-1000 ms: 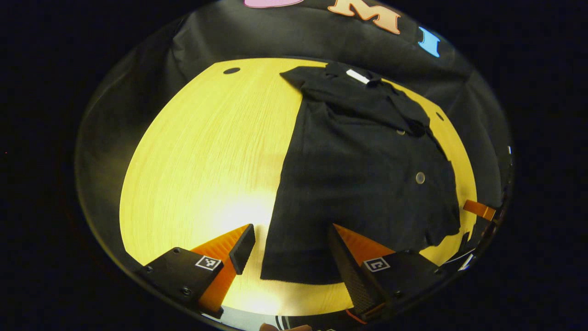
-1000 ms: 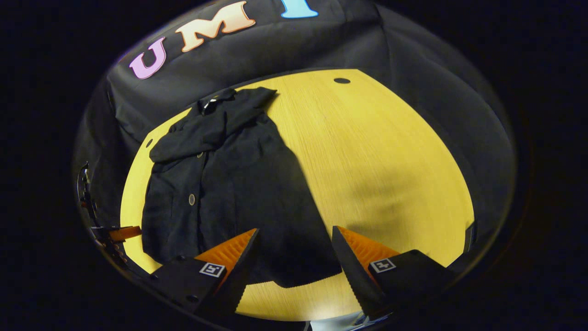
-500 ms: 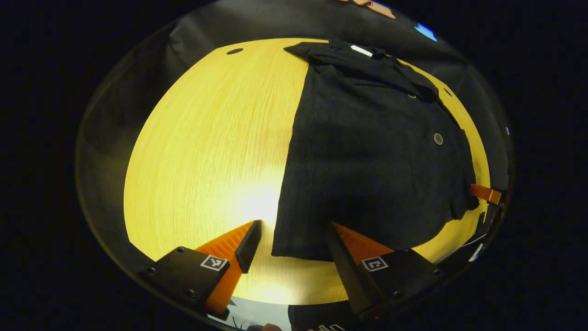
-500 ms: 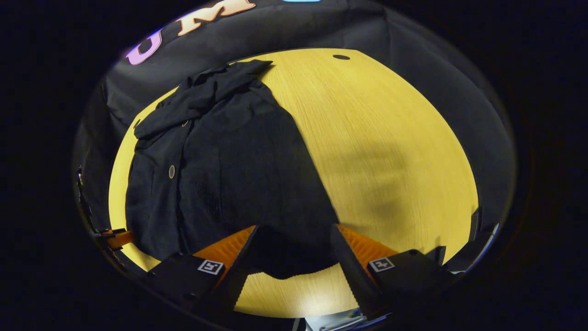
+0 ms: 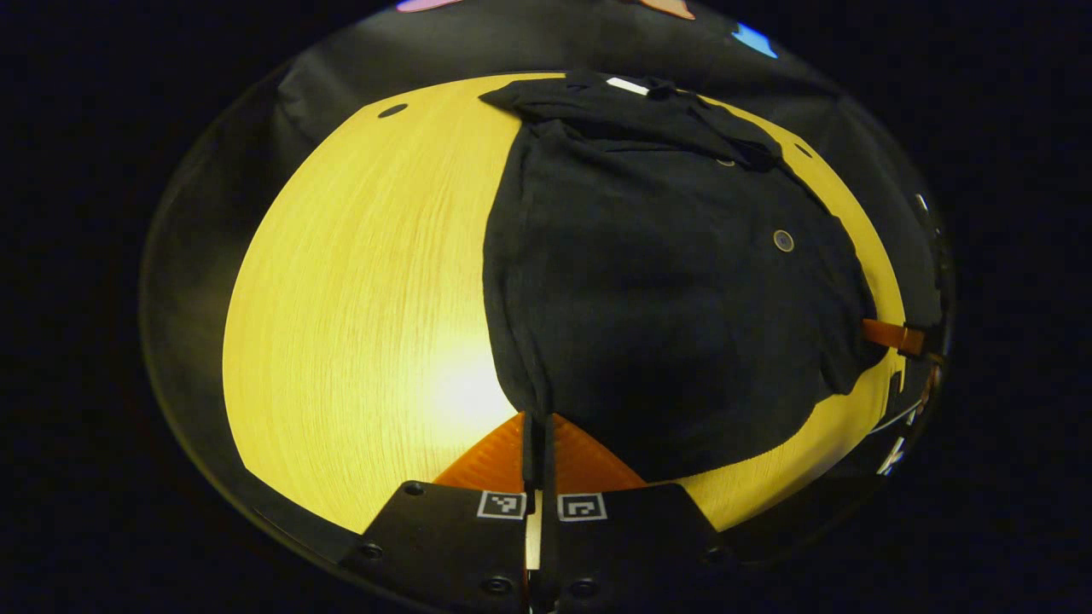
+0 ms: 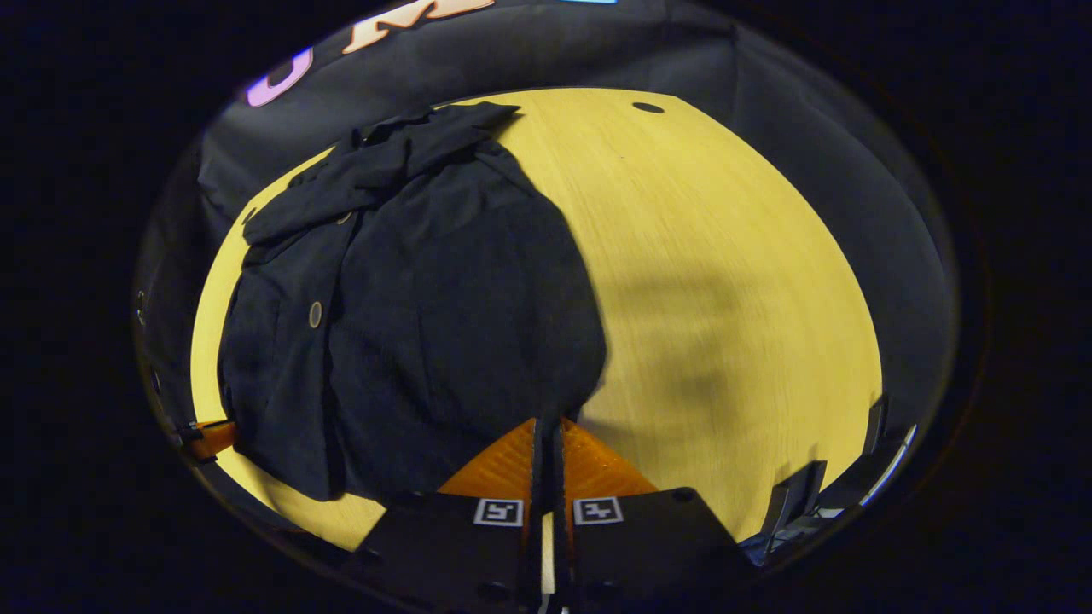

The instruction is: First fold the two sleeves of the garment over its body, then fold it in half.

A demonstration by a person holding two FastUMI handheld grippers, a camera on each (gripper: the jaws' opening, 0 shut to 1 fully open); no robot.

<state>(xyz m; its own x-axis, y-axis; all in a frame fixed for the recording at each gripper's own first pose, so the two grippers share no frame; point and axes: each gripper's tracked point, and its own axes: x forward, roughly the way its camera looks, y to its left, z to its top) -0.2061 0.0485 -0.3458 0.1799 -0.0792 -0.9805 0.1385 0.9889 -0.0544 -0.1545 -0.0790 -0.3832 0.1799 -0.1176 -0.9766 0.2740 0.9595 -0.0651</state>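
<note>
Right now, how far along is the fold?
Sleeves look done: both lie folded over the garment near its collar. In hand: the left gripper and right gripper are each shut on a corner of the near hem. Left: carrying the hem up to the collar over the table.

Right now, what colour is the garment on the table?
Black all over, with small pale round buttons; the garment shows best in the left gripper view, on the yellow wood-grain table.

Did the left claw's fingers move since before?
Yes. The left claw closed its fingers onto the black button-up shirt hem, over the yellow wooden table.
</note>
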